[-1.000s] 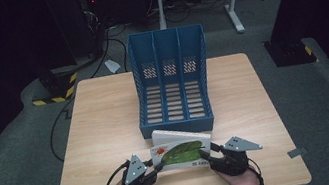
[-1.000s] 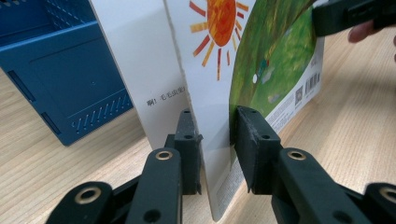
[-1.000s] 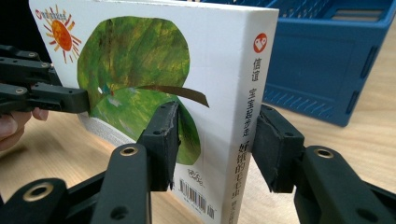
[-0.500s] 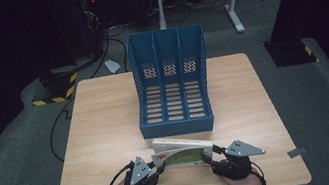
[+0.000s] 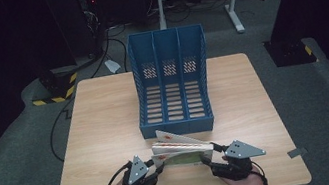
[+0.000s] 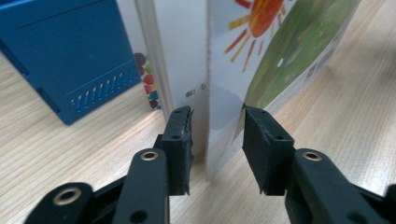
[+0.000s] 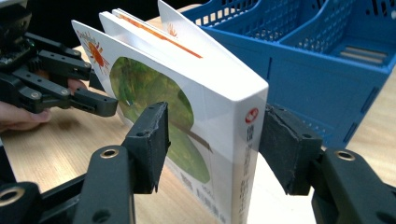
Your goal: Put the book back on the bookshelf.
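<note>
A thin white-covered picture book with a green landscape and an orange sun on its cover (image 5: pixel 182 149) is stood on edge on the light wooden table (image 5: pixel 103 133), just in front of the blue plastic three-slot file rack (image 5: pixel 172 83) & near the table's front edge. Its pages are fanned open a little at the top. Whether book & rack touch cannot be told.

The left gripper (image 5: pixel 156 163) is set at the book's left end, the right gripper (image 5: pixel 213 158) at its right end, spine side; each is held in a hand at the table's near edge.

In the left gripper view the left gripper (image 6: pixel 215 137) is seen w/ its jaws part open, having just been opening. The book's (image 6: pixel 224 60) open edge is stood between the black pads. One pad is right beside the back pages, contact not certain; a clear gap is left between the other pad and the cover, so no grip is seen.

In the right gripper view the right gripper (image 7: pixel 212 140) is likewise part open, its jaws just opened further. The book's spine (image 7: pixel 247 154) is straddled; a gap is visible at the cover-side pad, the other pad is very near the back, touch not certain. The rack (image 7: pixel 327 56) is seen just behind.
</note>
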`<state>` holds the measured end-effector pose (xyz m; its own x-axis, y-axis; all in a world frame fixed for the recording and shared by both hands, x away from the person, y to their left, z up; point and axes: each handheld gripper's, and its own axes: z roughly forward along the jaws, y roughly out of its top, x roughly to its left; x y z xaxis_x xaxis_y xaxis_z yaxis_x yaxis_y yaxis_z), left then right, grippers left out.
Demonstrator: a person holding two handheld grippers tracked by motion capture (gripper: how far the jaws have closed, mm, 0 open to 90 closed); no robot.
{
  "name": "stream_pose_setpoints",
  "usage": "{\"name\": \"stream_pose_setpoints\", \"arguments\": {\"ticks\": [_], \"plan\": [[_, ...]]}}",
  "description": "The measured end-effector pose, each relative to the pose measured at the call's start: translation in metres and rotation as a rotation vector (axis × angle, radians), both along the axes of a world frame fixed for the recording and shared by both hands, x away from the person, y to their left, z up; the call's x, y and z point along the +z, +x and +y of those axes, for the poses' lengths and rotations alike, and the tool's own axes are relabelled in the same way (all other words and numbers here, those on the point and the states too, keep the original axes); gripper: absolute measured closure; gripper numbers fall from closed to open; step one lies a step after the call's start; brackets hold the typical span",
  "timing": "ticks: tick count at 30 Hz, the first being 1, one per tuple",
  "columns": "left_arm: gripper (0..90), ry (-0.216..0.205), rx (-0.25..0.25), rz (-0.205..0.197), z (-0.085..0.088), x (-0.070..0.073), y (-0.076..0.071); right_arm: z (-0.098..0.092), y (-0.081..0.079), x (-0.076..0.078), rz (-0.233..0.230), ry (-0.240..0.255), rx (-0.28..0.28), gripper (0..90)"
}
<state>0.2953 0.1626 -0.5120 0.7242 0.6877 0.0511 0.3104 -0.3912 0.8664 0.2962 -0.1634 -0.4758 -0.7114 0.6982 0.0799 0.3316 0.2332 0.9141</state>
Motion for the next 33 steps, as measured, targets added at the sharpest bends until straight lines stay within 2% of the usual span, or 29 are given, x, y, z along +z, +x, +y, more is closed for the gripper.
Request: {"name": "stream_pose_setpoints", "arguments": {"ticks": [2,3,5,9,11,13,15,17,19,22,24,27,33], "plan": [[59.8,-0.002,0.006,0.001,0.002,0.0,-0.001,0.002,0.002,0.001,-0.027,0.0,0.013,40.7],[57.9,-0.003,0.011,0.004,0.003,0.0,-0.001,0.003,0.003,0.001,-0.055,-0.01,0.028,40.4],[55.3,-0.005,0.028,0.011,0.005,0.0,-0.002,0.005,0.006,0.001,-0.069,-0.028,0.048,39.3],[52.1,-0.016,0.053,0.012,0.012,0.001,-0.003,0.011,0.012,0.004,-0.058,-0.032,0.064,36.2],[51.2,-0.019,0.066,0.012,0.015,0.001,-0.004,0.016,0.015,0.007,-0.05,-0.041,0.076,30.6],[51.2,-0.019,0.081,0.012,0.017,0.001,-0.005,0.02,0.02,0.008,-0.022,-0.049,0.075,25.7],[51.1,-0.016,0.091,0.014,0.02,0.001,-0.005,0.022,0.023,0.008,-0.005,-0.045,0.088,25.9],[51.0,-0.017,0.099,0.016,0.022,0.001,-0.006,0.023,0.024,0.008,-0.01,-0.036,0.1,26.4],[51.0,-0.01,0.113,0.013,0.026,0.001,-0.006,0.023,0.024,0.01,-0.011,-0.031,0.097,29.8],[50.8,-0.014,0.135,0.015,0.032,0.001,-0.005,0.021,0.025,0.011,-0.024,-0.02,0.11,42.6],[50.6,-0.02,0.154,0.017,0.036,0.002,-0.005,0.022,0.026,0.01,-0.018,-0.014,0.116,47.2],[50.6,-0.037,0.178,0.021,0.042,0.002,-0.005,0.022,0.027,0.01,-0.023,-0.005,0.125,48.9],[50.6,-0.04,0.198,0.021,0.048,0.004,-0.005,0.023,0.027,0.009,-0.034,-0.009,0.168,58.3]]}}
